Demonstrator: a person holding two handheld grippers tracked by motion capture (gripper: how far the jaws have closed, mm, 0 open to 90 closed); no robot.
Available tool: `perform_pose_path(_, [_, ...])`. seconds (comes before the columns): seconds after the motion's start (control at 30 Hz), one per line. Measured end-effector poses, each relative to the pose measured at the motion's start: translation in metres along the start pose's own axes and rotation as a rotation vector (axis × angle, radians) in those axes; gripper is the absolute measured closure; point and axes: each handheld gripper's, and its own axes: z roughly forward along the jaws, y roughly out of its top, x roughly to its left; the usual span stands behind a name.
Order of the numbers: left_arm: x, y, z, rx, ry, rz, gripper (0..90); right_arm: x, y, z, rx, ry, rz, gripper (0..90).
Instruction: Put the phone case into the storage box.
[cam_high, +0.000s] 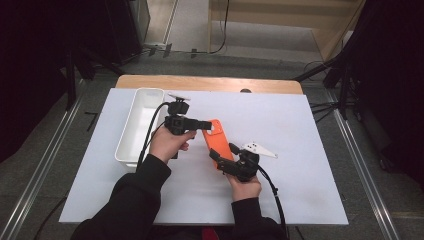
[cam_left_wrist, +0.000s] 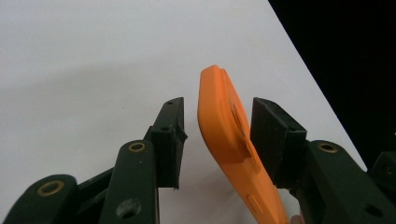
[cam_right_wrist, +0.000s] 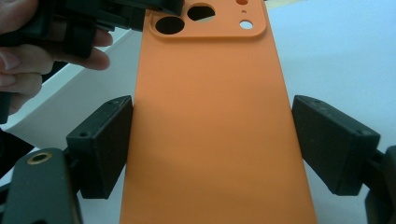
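Right hand-held gripper (cam_right_wrist: 212, 144) clamps the orange phone case (cam_right_wrist: 215, 130) by its long edges, steadying it. Left hand-held gripper (cam_left_wrist: 217, 135) straddles the camera end, one pad short of contact: not yet gripping.

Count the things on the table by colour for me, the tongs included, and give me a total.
Orange: 1, the phone case
White: 1, the bin
Black: 2, the left tongs and the right tongs
Total: 4

Bright, even light w/ dark surrounds; close-ups slightly soft.
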Motion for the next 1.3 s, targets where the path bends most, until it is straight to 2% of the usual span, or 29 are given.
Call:
perform_pose_path(0.2, [0.0003, 0.0001, 0.0023, 0.008, -0.007, -0.021, 61.9, -0.0001, -0.0015, 0.0010, -0.009, -0.001, 0.007, 14.9])
perform_pose_path(0.3, [-0.0005, -0.0003, 0.0014, -0.018, -0.017, -0.023, 65.6, 0.0003, -0.0013, 0.0010, -0.017, -0.002, 0.011, 14.9])
perform_pose_path(0.5, [-0.0010, -0.0002, 0.0017, -0.015, -0.020, -0.028, 65.8, 0.0004, -0.0007, 0.0008, -0.033, -0.013, 0.014, 14.9])
perform_pose_path(0.63, [-0.0021, -0.0004, 0.0006, -0.033, -0.032, -0.028, 67.8, 0.0007, -0.0014, 0.0018, -0.037, -0.019, 0.010, 14.9])
perform_pose_path(1.13, [-0.0009, -0.0004, -0.0021, -0.037, -0.052, -0.015, 73.0, 0.0026, -0.0032, 0.0057, -0.037, -0.034, -0.043, 14.7])
perform_pose_path(1.27, [-0.0011, -0.0014, -0.0030, -0.050, -0.067, -0.008, 74.8, 0.0027, -0.0026, 0.0066, -0.029, -0.037, -0.058, 14.6])
perform_pose_path(1.3, [-0.0004, -0.0015, -0.0032, -0.054, -0.082, -0.012, 75.2, 0.0029, -0.0027, 0.0073, -0.035, -0.040, -0.070, 14.5])
